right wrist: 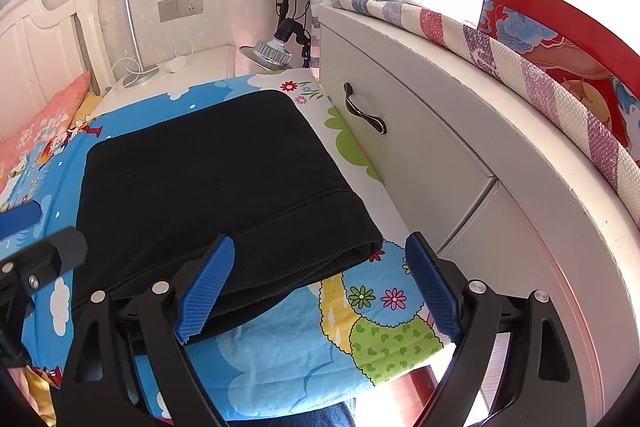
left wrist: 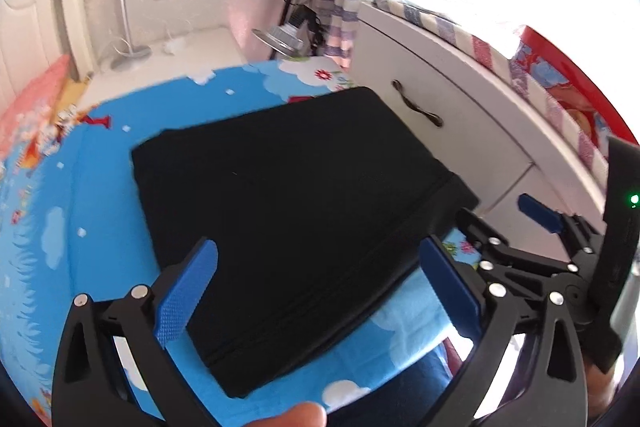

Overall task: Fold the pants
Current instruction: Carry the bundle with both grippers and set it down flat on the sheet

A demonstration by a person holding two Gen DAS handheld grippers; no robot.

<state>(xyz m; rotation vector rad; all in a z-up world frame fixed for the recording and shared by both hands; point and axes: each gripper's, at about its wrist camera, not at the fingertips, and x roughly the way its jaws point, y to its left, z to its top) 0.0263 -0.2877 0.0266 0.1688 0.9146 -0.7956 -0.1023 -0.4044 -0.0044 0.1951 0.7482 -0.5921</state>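
Observation:
The black pants [left wrist: 288,207] lie folded into a flat rectangle on the blue cartoon-print bed sheet [left wrist: 92,187]. My left gripper [left wrist: 320,255] hovers open over the near edge of the fold, with its blue pads [left wrist: 184,299] spread wide and pressing on nothing. In the right wrist view, my right gripper [right wrist: 320,243] stands open at the near right corner of the pants [right wrist: 208,179]. Its left pad [right wrist: 204,291] is over the cloth and its right pad is over the sheet [right wrist: 280,347]. The right gripper [left wrist: 500,219] also shows at the right of the left wrist view.
A white cabinet with a dark drawer handle [right wrist: 364,115] runs close along the right of the bed. A striped cloth and a red box [right wrist: 560,39] lie on top of it. A nightstand with a lamp [right wrist: 132,27] and a pink pillow [right wrist: 44,123] are at the far left. A thumb [left wrist: 296,415] shows at the bottom.

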